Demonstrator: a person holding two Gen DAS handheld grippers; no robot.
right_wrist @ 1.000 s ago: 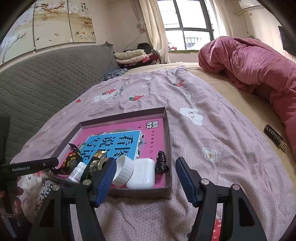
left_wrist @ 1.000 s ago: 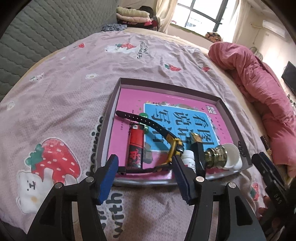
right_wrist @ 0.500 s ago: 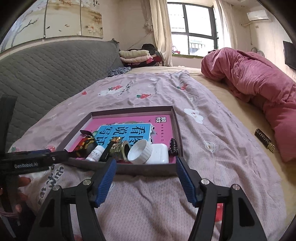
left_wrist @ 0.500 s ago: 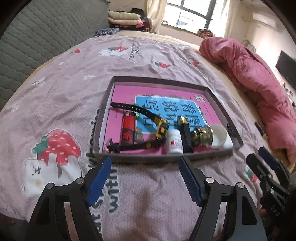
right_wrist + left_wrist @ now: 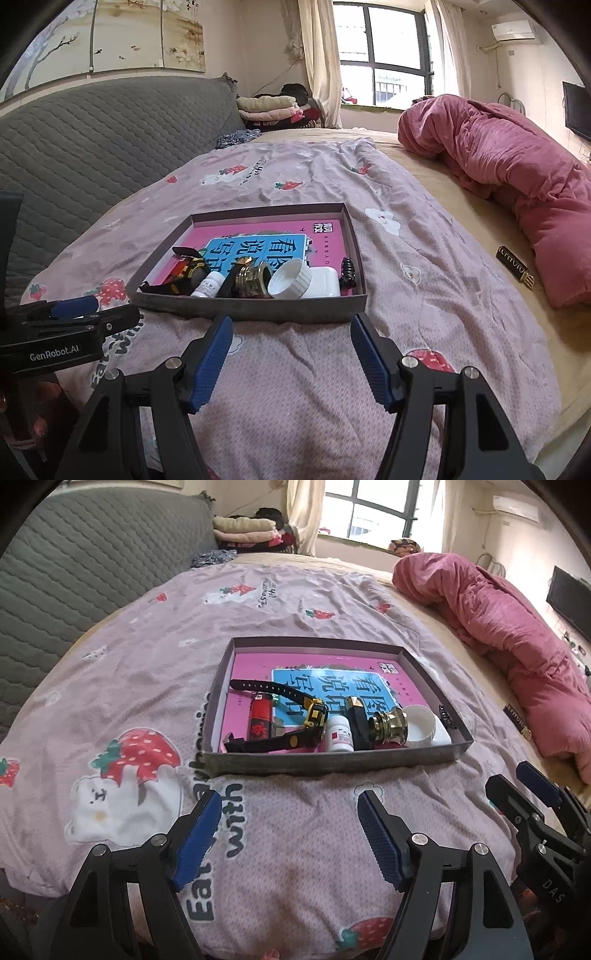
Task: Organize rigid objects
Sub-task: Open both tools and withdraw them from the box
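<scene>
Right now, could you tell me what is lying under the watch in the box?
The watch lies across a red lighter and a pink book lining the box. The box floor underneath is covered.

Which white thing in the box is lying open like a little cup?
The ribbed white cap, tipped so its hollow shows. The small white bottle and smooth white case beside it are closed.

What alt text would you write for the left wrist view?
A shallow grey tray on a strawberry-print bedspread holds a black watch, red lighter, white bottle, brass fitting and white cap. The open left gripper hovers short of it.
</scene>
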